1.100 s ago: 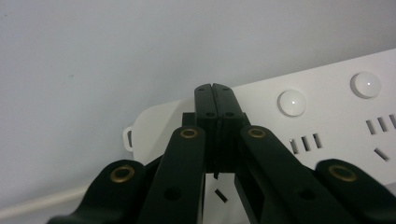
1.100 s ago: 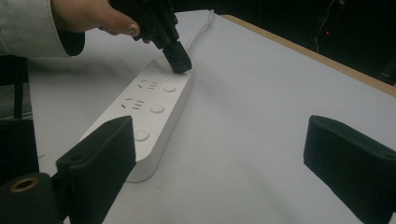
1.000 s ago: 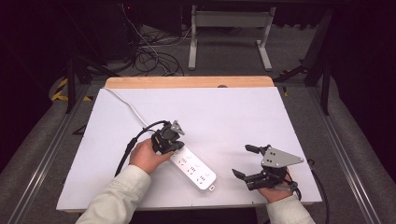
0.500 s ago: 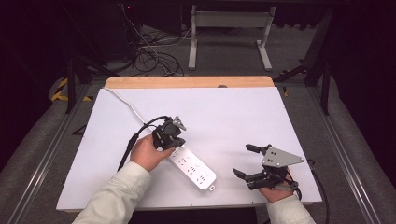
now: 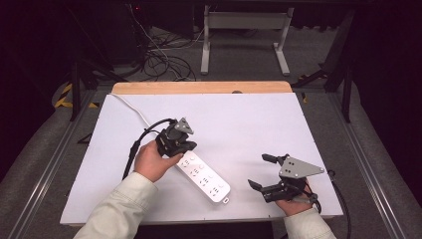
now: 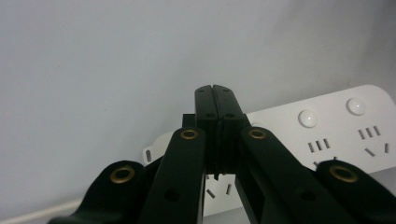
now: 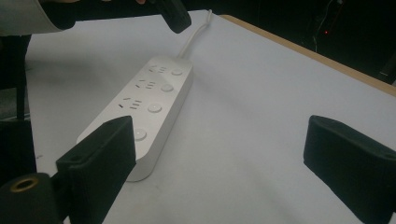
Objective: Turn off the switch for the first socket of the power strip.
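Note:
A white power strip (image 5: 205, 178) lies at a slant on the white mat, its cord (image 5: 132, 107) running to the far left corner. My left gripper (image 5: 184, 147) hovers just over the strip's far end, held by a hand in a pale sleeve. In the left gripper view its jaws (image 6: 216, 92) are pressed together with nothing between them, and the power strip (image 6: 337, 125) with its round buttons lies below. My right gripper (image 5: 261, 171) rests near the front right, open and empty. The right gripper view has the power strip (image 7: 150, 99) ahead of the gripper's own wide-apart jaws (image 7: 220, 145), with the left gripper (image 7: 173, 16) above its far end.
The white mat (image 5: 249, 119) covers a wooden table whose bare edge (image 5: 199, 87) runs along the back. Black cables trail from both grippers. Beyond the table are metal frame legs (image 5: 244, 20) and loose cables on the floor.
My left gripper has lifted a little off the strip's far end and shifted slightly toward the back. The right gripper has stayed where it was.

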`<state>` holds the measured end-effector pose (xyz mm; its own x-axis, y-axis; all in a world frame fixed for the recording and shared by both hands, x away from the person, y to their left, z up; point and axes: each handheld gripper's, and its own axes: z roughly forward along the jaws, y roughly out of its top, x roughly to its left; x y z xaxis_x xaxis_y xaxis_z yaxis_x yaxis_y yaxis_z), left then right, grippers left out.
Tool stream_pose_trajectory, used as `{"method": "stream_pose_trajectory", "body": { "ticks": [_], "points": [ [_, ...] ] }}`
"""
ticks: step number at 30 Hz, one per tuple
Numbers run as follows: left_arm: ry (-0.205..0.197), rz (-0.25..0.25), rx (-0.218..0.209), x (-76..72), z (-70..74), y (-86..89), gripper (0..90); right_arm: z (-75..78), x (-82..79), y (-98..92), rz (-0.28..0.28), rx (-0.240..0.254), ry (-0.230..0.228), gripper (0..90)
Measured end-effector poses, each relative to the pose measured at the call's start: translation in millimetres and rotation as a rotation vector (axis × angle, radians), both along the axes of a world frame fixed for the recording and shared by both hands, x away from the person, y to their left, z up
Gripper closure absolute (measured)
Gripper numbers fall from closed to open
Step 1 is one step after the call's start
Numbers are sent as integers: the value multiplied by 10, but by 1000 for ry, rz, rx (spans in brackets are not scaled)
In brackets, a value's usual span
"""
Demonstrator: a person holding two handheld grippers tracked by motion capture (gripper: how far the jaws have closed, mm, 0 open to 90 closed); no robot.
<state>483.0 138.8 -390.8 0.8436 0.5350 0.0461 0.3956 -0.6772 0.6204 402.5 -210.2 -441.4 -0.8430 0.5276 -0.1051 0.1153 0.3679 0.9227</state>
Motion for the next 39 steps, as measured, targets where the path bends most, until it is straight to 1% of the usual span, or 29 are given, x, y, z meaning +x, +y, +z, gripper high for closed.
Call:
{"method": "stream_pose_trajectory", "body": {
  "ticks": [3, 6, 9, 11, 13, 16, 17, 18, 22, 23, 26, 27, 29, 30, 31, 34, 36, 38, 39],
  "points": [
    [-10, -7, 17, -30, 4, -25, 900, -3, 1, 2, 2, -1, 2, 96],
    [-17, -14, 6, -59, 28, -32, 900, -2, -2, 1, 1, 0, 1, 97],
    [-41, -13, -7, -92, 54, -28, 900, 2, -7, -1, -1, -1, 1, 96],
    [-58, -16, -29, -122, 87, -2, 900, 2, -7, -2, 1, 0, -1, 97],
    [-72, -16, -70, -164, 133, 47, 900, 4, -10, -5, 1, -1, -1, 96],
    [-94, -12, -116, -227, 190, 109, 897, 5, -12, -8, 1, 2, -2, 97],
    [-102, -7, -131, -251, 210, 132, 862, 5, -13, -8, 1, 2, -3, 97],
    [-108, -3, -141, -271, 227, 157, 803, 5, -13, -8, 1, 2, -3, 97],
    [-138, 6, -193, -375, 268, 272, 741, 7, -14, -8, 0, 2, -4, 97],
    [-140, 7, -205, -392, 272, 295, 725, 7, -16, -8, 1, 2, -4, 97],
    [-156, 13, -257, -457, 276, 405, 663, 6, -17, -5, 0, 1, -4, 97],
    [-162, 15, -275, -478, 270, 443, 649, 7, -19, -5, 1, 0, -3, 96],
    [-187, 23, -302, -516, 250, 526, 581, 7, -24, -5, -2, 2, -4, 96],
    [-189, 26, -314, -533, 238, 549, 557, 7, -24, -6, -2, 3, -4, 97],
    [-210, 31, -325, -551, 218, 590, 531, 7, -23, -7, -2, 3, -4, 97],
    [-234, 46, -353, -601, 167, 683, 440, 7, -23, -7, -2, 4, -5, 96],
    [-258, 74, -376, -632, 126, 745, 379, 6, -23, -4, -2, 3, -4, 96],
    [-263, 101, -400, -654, 89, 814, 349, 5, -23, -4, -2, 3, -4, 96],
    [-256, 112, -417, -672, 67, 842, 333, 5, -23, -4, -2, 4, -5, 96]
  ]
}}
